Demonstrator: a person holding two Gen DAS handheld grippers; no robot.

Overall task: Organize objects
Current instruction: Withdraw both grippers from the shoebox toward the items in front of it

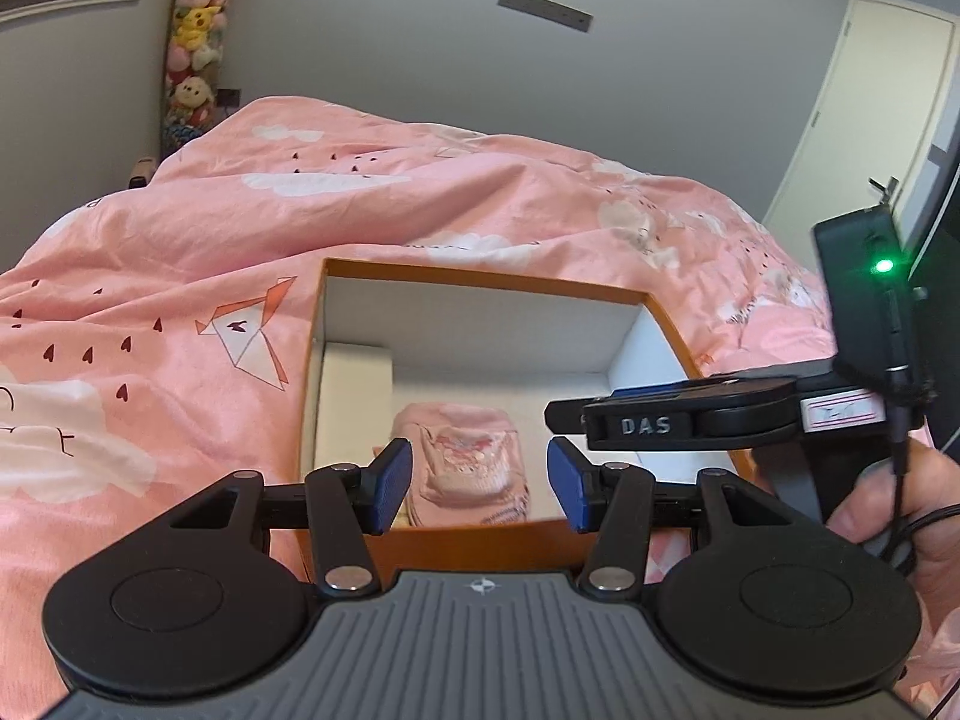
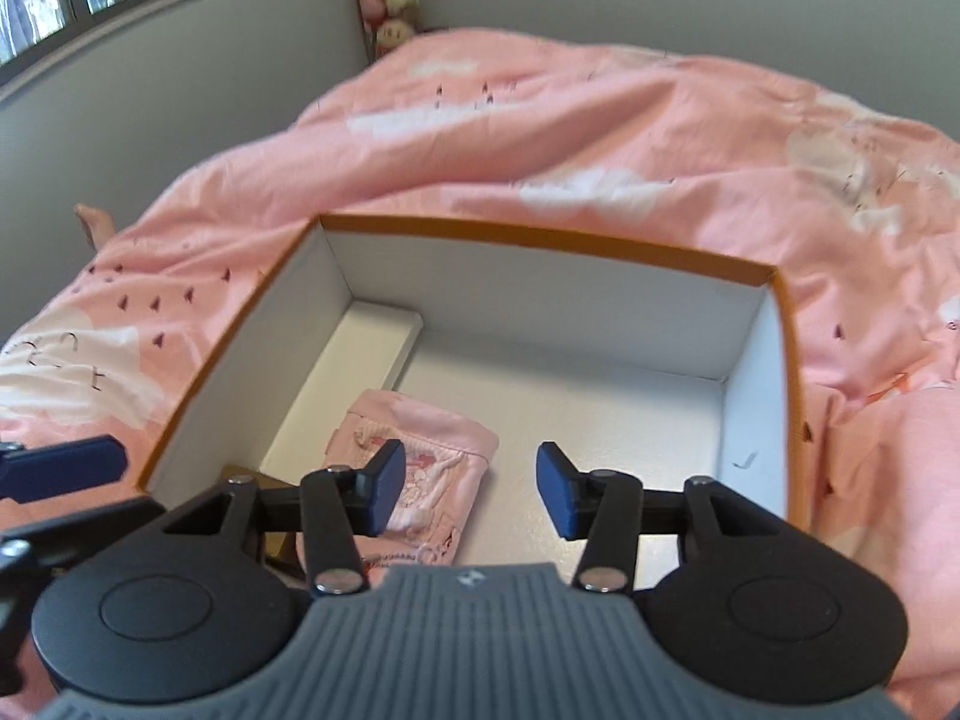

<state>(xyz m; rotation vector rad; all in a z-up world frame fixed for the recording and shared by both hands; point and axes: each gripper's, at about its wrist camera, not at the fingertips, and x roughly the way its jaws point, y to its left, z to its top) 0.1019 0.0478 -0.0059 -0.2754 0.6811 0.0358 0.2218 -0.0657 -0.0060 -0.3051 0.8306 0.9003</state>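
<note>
- Garment (image 2: 414, 474), a folded pink printed piece, lies flat on the floor of the box (image 2: 540, 234), toward its near left part, beside a white insert (image 2: 354, 372) along the left wall. We judge it was set there to keep small clothes together, leaving the right side free for more.
- Our right gripper (image 2: 471, 489) hangs over the box with its blue fingers (image 2: 387, 483) spread and nothing between them; the left one overlaps the garment in the picture, but we cannot see it pressing on the cloth.
- Our left gripper (image 1: 480, 483) hovers at the near rim, fingers (image 1: 393, 483) likewise spread and empty, with the garment seen through the gap.
- In the left view the right gripper reaches in from the right, held by a hand (image 1: 900, 516), with a green light on its body.
- Box stands open on a bed (image 1: 180, 252) covered by a pink quilt printed with clouds and paper birds; its orange walls are upright and its inside is white.
- Soft quilt folds rise around the box, so it may tip or shift if pushed.
- Plush toys (image 1: 195, 48) hang in a column in the far corner, well apart.
- Nothing blocks the empty right half of the box; no further loose clothes show in either view.
</note>
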